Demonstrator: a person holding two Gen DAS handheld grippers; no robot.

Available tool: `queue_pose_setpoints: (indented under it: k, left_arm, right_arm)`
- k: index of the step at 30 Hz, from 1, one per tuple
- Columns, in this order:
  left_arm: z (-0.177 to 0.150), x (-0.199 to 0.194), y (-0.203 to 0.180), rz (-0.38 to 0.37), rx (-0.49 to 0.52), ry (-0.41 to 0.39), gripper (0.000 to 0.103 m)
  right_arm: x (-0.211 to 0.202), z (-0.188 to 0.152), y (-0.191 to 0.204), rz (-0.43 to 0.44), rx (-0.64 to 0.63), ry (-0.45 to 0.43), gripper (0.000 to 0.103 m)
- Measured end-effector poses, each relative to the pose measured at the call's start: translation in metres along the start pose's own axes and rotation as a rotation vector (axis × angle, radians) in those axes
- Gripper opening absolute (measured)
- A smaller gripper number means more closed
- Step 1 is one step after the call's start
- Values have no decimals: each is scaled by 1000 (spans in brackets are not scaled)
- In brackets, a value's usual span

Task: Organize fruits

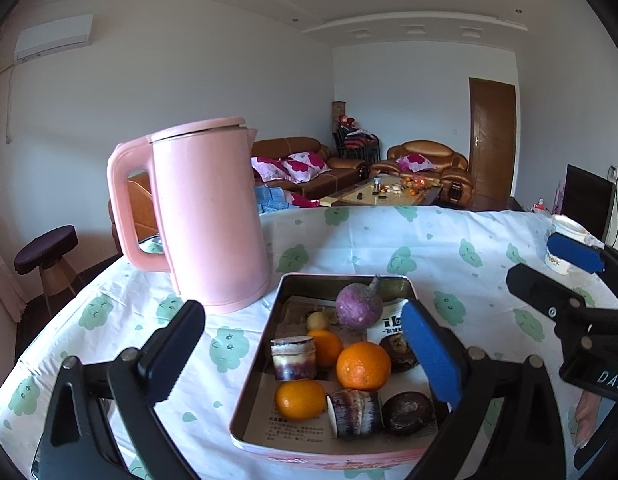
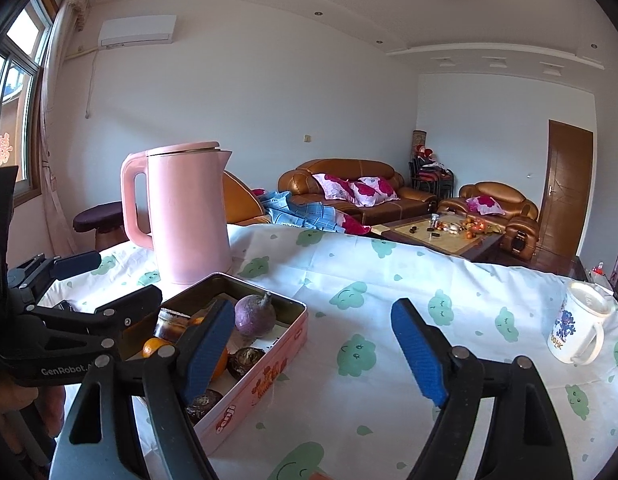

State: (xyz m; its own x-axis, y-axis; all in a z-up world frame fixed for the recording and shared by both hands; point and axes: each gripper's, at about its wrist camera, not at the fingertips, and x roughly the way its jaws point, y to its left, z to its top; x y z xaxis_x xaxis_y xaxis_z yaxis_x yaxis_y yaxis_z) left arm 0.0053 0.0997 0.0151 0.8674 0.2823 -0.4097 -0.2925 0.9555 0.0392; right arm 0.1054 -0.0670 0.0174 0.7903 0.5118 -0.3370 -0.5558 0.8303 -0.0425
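A home living room: leather sofas (image 2: pixel 349 188), coffee table (image 2: pixel 449 236), pink kettle (image 1: pixel 205 216)

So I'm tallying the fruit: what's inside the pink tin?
In the tin, on printed paper: three oranges, a purple turnip-like root, two cane pieces, two or three dark round items, one small yellowish ball. The hand-held gripper's blue finger hides part.
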Motion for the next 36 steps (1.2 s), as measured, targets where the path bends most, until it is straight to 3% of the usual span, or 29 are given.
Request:
queue_pose_setpoints:
  k: [36]
  left_arm:
    - [1,-5,-20,-19,30,1,103]
  right_arm:
    - [-16,-2,-21,-69,5,-34,83]
